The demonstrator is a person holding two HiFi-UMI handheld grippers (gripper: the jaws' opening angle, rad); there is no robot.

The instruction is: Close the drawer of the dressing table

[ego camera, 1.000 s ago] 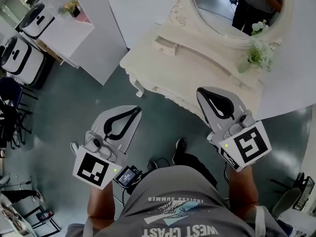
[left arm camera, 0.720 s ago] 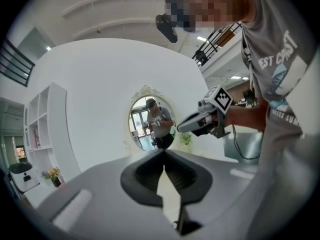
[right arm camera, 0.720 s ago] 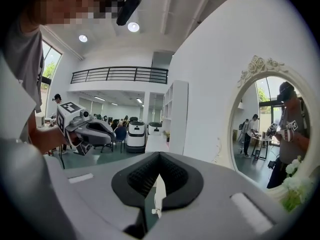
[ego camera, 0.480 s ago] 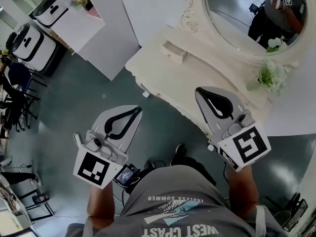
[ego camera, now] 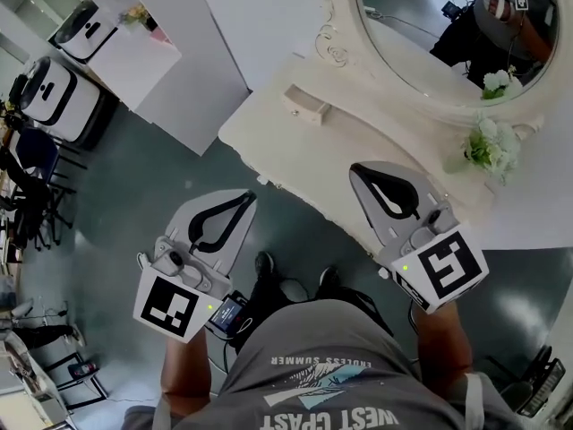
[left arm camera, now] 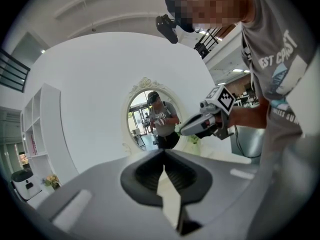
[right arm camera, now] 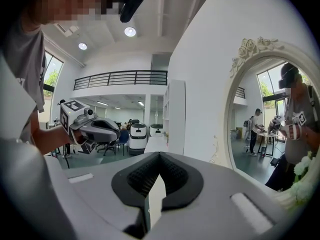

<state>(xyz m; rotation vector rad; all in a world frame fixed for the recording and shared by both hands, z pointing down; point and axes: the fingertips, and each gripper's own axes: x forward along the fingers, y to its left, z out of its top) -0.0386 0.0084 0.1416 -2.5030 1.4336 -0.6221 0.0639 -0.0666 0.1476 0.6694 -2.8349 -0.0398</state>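
Cream-painted wood makes up the dressing table (ego camera: 295, 146), which fills the head view from 12 to 3 o'clock below the oval mirror (ego camera: 430, 34). What looks like its small drawer (ego camera: 304, 104) stands out from the ledge under the mirror, at about 12 o'clock. The left gripper (ego camera: 242, 201) and the right gripper (ego camera: 360, 172) both have their jaws pressed together with nothing in them. The drawer lies at 1 o'clock from the left tip and 11 o'clock from the right, apart from both.

The likely trouble is an off-centre push: a narrow closed tip landing near one end of the front could skew the drawer so that it binds. A sweep carried too far right could also knock the flowers (ego camera: 490, 144) at 3 o'clock.

The drawer's long side seems to run from 10 to 4 o'clock, along the table's back. Its front faces about 7 o'clock, so closing it should mean pushing toward 1 o'clock.
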